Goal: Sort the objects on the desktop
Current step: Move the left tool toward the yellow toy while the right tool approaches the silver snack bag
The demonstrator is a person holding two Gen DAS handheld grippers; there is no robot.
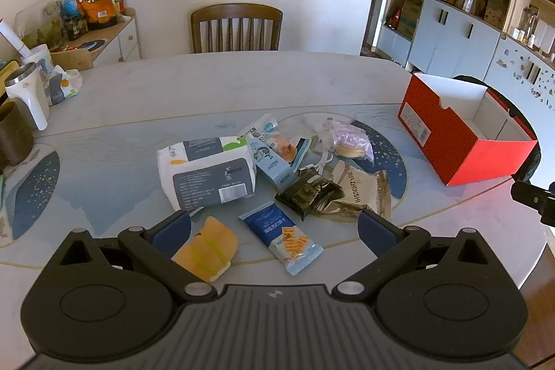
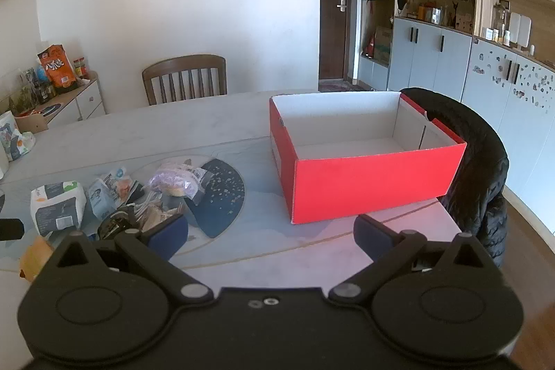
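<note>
Spanning the middle of the pale table [image 1: 242,82] is a loose heap of packaged goods, catalogued by position from the white tissue pack [image 1: 206,170] with grey labels. Just right of that pack: a light-blue carton [image 1: 272,163], lying tilted, with a clear snack wrapper behind it. Farther right: a bagged purple-and-cream bun [image 1: 348,141], a white cable, a black foil packet [image 1: 310,193] and a crumpled beige packet [image 1: 362,189], the black one overlapping the beige. Nearer the camera than the pack: a yellow sponge-like bun [image 1: 206,247] and a blue-and-white sachet [image 1: 281,236] with orange print, lying apart from each other. Well to the right of the pack, at the table's edge: a red box [image 2: 367,179] with white interior, open-topped, holding nothing visible; a black jacket [image 2: 478,169] hangs just beyond it. Behind the pack, across the table: a wooden chair [image 1: 236,28]. Left gripper [image 1: 274,226]: jaws spread wide, holding nothing, poised above the sachet and yellow bun. Right gripper [image 2: 270,231]: jaws likewise wide apart and unladen, hovering before the red box's near wall.
</note>
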